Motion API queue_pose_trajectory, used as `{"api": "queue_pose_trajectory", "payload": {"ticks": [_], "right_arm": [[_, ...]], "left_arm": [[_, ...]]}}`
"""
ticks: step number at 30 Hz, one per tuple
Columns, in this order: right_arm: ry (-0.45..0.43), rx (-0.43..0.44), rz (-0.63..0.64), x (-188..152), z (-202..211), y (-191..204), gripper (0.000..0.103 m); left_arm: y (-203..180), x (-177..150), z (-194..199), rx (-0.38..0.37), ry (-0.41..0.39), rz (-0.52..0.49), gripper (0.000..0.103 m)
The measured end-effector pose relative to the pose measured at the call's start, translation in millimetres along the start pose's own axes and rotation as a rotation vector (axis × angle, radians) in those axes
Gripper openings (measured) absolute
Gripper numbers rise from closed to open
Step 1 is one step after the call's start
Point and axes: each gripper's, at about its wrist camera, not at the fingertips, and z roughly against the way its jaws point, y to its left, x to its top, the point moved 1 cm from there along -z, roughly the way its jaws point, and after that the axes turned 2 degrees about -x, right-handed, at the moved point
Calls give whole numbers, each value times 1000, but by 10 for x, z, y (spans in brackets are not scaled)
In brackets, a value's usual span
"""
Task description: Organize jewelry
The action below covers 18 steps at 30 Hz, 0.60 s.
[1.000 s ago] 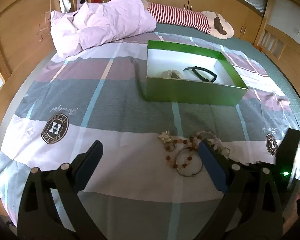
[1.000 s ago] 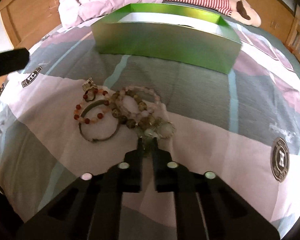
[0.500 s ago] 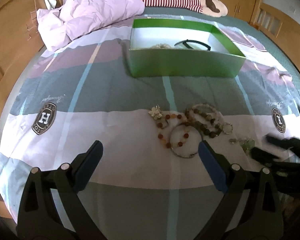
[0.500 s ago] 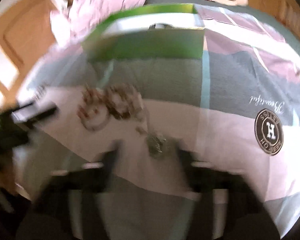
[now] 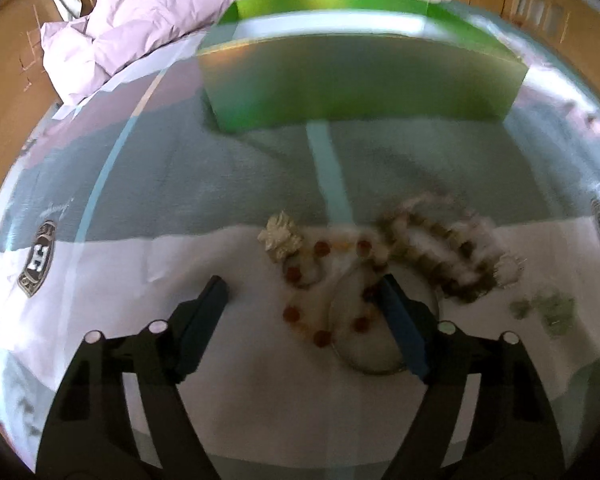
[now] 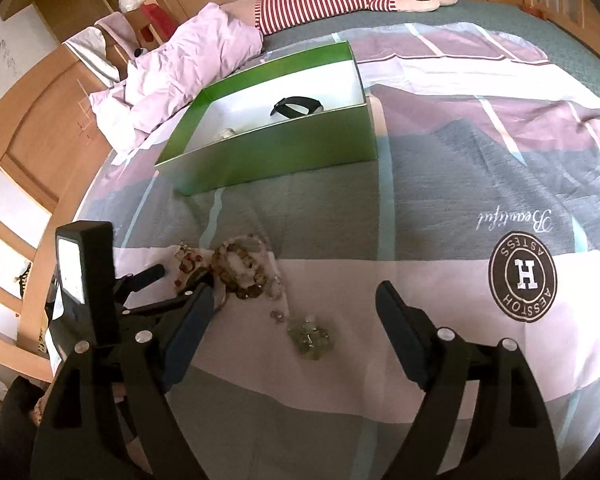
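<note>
Already Above the Beads

Down on the bedspread (image 6: 440, 216), we see the green box (image 6: 276, 160) standing open, a black band (image 6: 296, 106) on its white floor and a pale piece near its front wall. Nearer us, the beaded bracelets (image 6: 242, 270) lie heaped on a white patch, with a pale green piece (image 6: 310, 336) apart from them. Our left gripper (image 5: 302, 296) hangs low over the red-bead strand (image 5: 324, 292) and thin ring (image 5: 374, 344), its jaws just narrowing yet still spread, pinching nothing. Our right gripper (image 6: 294, 310) is spread wide and empty above the green piece.
</note>
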Motion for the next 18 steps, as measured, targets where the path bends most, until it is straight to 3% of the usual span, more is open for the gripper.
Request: {"api": "queue_pose_trajectory", "payload": {"ticks": [6, 10, 12, 15, 18], "right_arm": [[14, -2, 49, -54, 34, 56, 81], [25, -18, 123, -127, 35, 184, 81], [23, -31, 179, -179, 39, 289, 81], [-9, -75, 263, -256, 47, 418, 81], [-9, -107, 298, -311, -7, 425, 81]], "left_arm": [[339, -202, 147, 53, 32, 96, 78], [440, -394, 345, 8, 46, 88, 78], [430, -416, 480, -30, 13, 82, 85], [396, -372, 759, -28, -69, 76, 93], [408, -300, 936, -51, -101, 102, 97]]}}
